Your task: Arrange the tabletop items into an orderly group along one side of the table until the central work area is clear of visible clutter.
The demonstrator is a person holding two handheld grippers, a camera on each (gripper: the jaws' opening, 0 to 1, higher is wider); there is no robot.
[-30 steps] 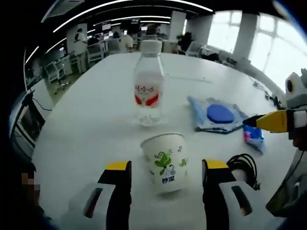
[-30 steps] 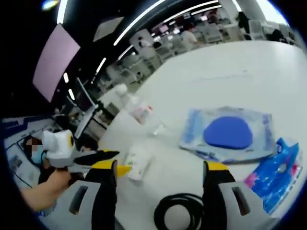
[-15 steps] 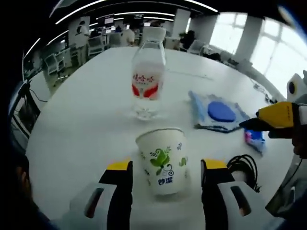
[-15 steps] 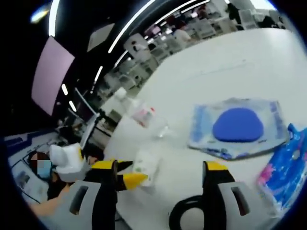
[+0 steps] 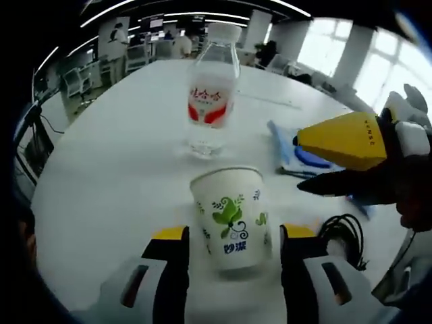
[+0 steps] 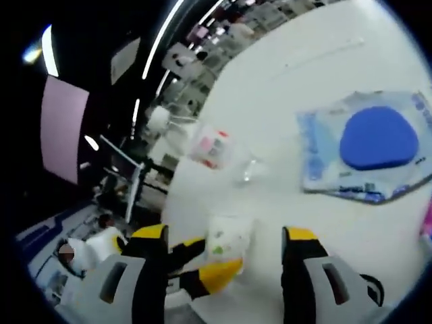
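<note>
While the paper cup (image 5: 231, 214) is standing upright on the white table (image 5: 115, 169), white with green leaf print and blue characters, the left gripper (image 5: 233, 239) is bracketing it with jaws spread, seemingly not yet touching. This looks like the approach before a grasp; next the jaws need closing gently, since thin paper crushes easily. Behind it a clear water bottle (image 5: 210, 91) is standing. The right gripper (image 6: 223, 246) is hanging spread nearby, holding nothing, near the blue-padded packet (image 6: 368, 145).
</note>
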